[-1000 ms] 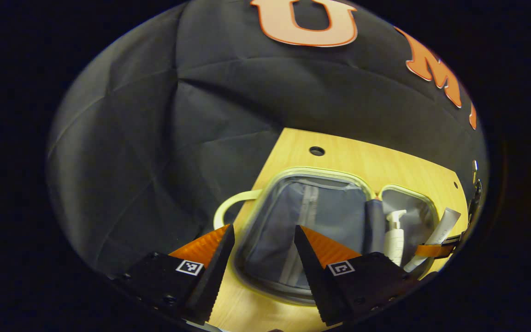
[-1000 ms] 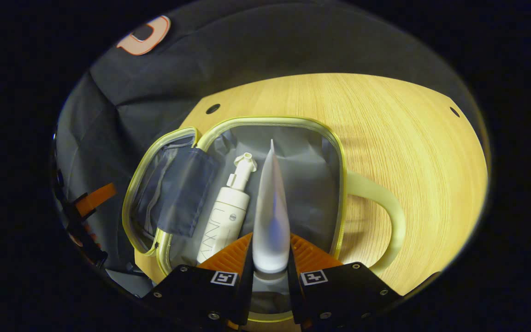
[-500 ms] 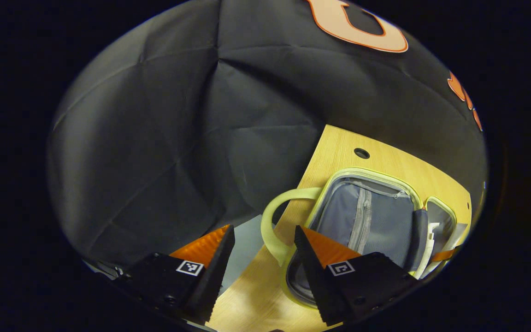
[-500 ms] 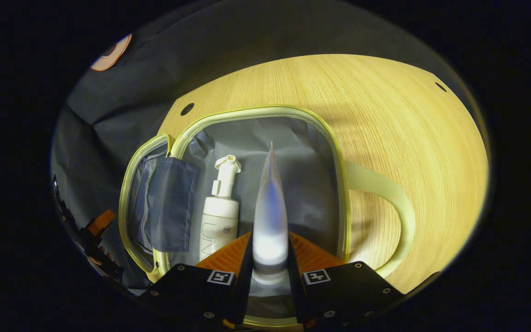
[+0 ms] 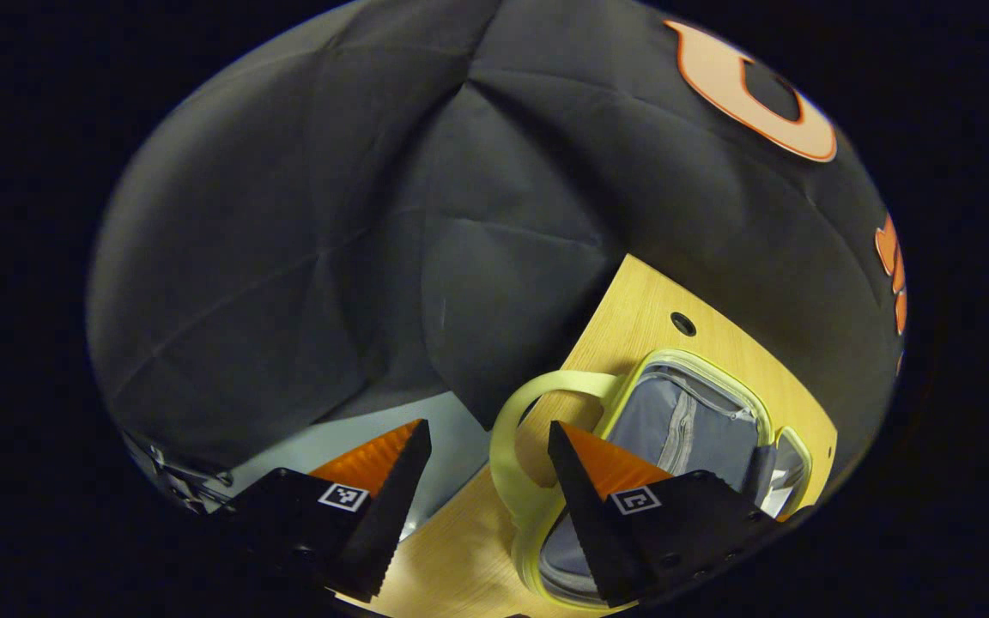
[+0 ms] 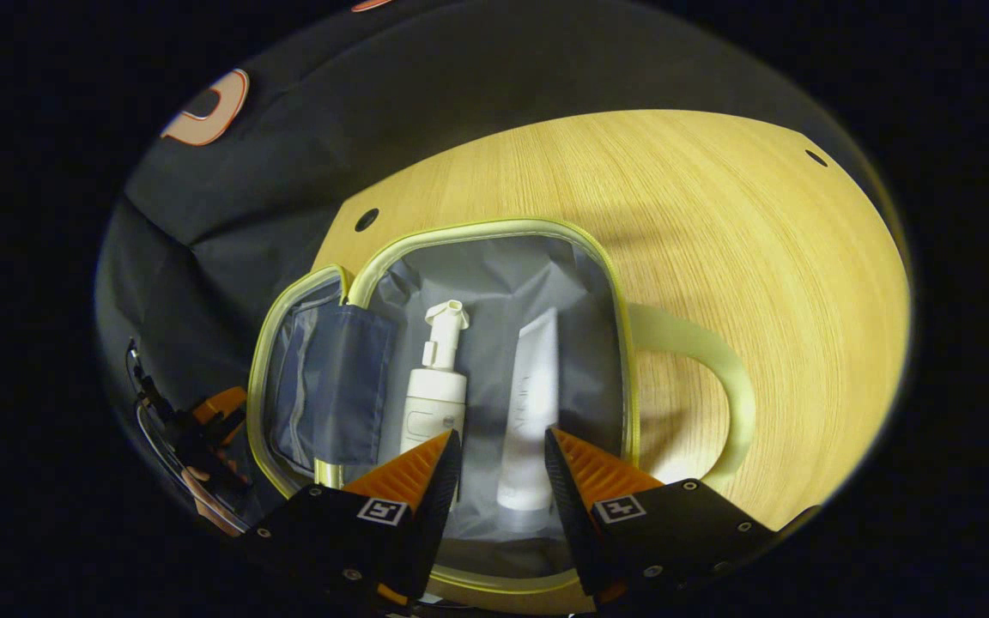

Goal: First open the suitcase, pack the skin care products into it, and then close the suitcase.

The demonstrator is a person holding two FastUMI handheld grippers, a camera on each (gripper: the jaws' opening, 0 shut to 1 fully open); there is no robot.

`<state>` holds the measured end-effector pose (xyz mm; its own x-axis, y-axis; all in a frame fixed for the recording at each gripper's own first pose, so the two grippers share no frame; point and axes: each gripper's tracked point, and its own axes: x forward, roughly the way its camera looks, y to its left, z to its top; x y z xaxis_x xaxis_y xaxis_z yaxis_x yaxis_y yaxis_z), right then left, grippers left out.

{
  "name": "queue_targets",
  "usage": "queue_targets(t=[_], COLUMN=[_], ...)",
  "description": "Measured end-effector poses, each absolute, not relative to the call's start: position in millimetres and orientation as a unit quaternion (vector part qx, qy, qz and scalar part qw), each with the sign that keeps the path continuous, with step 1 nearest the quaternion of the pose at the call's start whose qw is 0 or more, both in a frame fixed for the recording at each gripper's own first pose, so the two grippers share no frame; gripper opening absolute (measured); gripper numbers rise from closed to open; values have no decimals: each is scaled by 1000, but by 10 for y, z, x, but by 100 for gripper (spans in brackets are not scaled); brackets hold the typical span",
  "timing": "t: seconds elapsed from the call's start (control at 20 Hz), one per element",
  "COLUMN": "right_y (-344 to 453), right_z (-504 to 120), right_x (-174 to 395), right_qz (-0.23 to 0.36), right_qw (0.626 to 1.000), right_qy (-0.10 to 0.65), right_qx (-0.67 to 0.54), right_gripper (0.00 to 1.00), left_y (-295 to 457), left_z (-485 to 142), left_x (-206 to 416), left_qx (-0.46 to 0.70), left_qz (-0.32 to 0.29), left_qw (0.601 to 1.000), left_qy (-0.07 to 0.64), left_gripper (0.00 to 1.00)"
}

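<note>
The pale yellow suitcase (image 6: 623, 283) lies open on the wooden table (image 6: 718, 223), grey lining up. In its right half a white pump bottle (image 6: 434, 399) and a white tube (image 6: 533, 403) lie side by side. My right gripper (image 6: 503, 455) hangs open just above the tube's cap end, holding nothing. The lid half (image 6: 323, 378) with its dark pocket lies to the left. In the left gripper view the suitcase (image 5: 683, 421) and its handle (image 5: 512, 438) sit at the lower right. My left gripper (image 5: 486, 463) is open and empty, over the table's left edge beside the handle.
The other handle (image 6: 709, 378) sticks out to the right over bare wood. The left gripper (image 6: 203, 438) and the hand holding it show at the lower left of the right gripper view. Grey floor (image 5: 460, 438) lies past the table edge. Black cloth walls stand behind.
My right gripper opened and let go of the tube, which now lies flat in the suitcase beside the pump bottle. My left gripper swung away leftward, off the suitcase toward the table edge.
</note>
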<state>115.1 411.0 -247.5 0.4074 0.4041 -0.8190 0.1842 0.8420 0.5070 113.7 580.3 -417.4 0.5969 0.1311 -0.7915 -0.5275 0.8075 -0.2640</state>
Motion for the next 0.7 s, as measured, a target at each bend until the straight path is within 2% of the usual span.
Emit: queue_targets(t=[0.3, 0.5, 0.55, 0.65, 0.7], right_y=[3739, 3471, 3408, 3299, 3269], right_z=[-2077, -1855, -1821, -1786, -1765], right_x=[1149, 1152, 1151, 1136, 1139], right_qz=[74, 60, 57, 47, 42], right_qw=[833, 852, 855, 861, 863], right_qy=[472, 436, 430, 421, 416], right_qx=[278, 283, 284, 283, 284], right_gripper=[84, 89, 90, 90, 91], left_y=[5755, 5660, 5679, 5672, 5693], left_z=[-4509, -4617, -4574, -4541, -4480], left_x=[1294, 1376, 1372, 1447, 1396], left_qx=[-345, -406, -408, -410, -407], left_qz=[177, 169, 162, 159, 154], left_qw=[821, 793, 795, 803, 804], left_qy=[420, 421, 420, 403, 405], left_gripper=[87, 37, 29, 28, 15])
